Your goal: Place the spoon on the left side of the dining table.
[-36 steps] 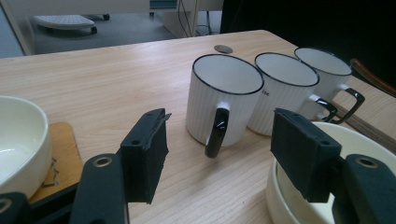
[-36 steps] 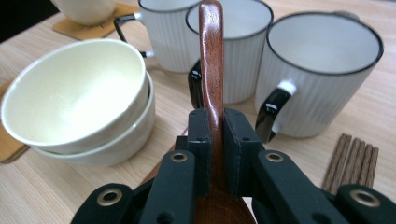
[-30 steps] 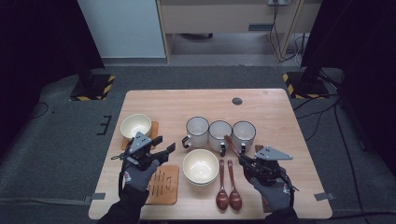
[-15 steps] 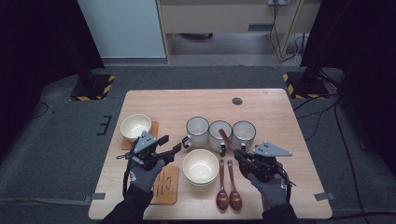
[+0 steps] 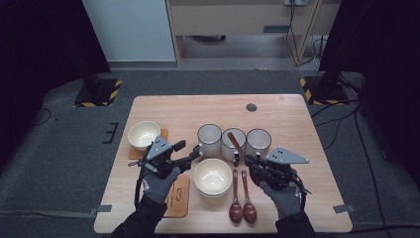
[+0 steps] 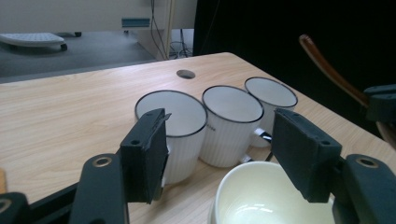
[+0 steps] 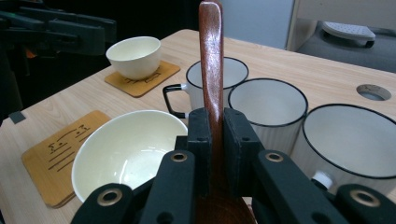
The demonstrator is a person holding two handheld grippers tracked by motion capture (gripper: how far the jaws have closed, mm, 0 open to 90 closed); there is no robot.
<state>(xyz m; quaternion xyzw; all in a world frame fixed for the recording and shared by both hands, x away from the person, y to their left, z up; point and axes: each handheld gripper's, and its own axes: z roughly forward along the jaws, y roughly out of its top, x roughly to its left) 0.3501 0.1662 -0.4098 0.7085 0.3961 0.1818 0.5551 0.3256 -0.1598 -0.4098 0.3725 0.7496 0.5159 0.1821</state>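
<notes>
Spoon gripped, left jaws empty
Right hand-held gripper clamps the dark wooden spoon upright — left hand-held gripper gapes, nothing held, above the cream ceramic bowl.

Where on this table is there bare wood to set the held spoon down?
Bare wooden table runs wide behind the three white enamel mugs, around the round hole, and along the right edge. The front middle is crowded: cream bowl, two brown wooden spoons, both grippers.

A pale wooden tabletop stands on grey carpet; dark curtains hang at both sides; a white panel stands behind.
</notes>
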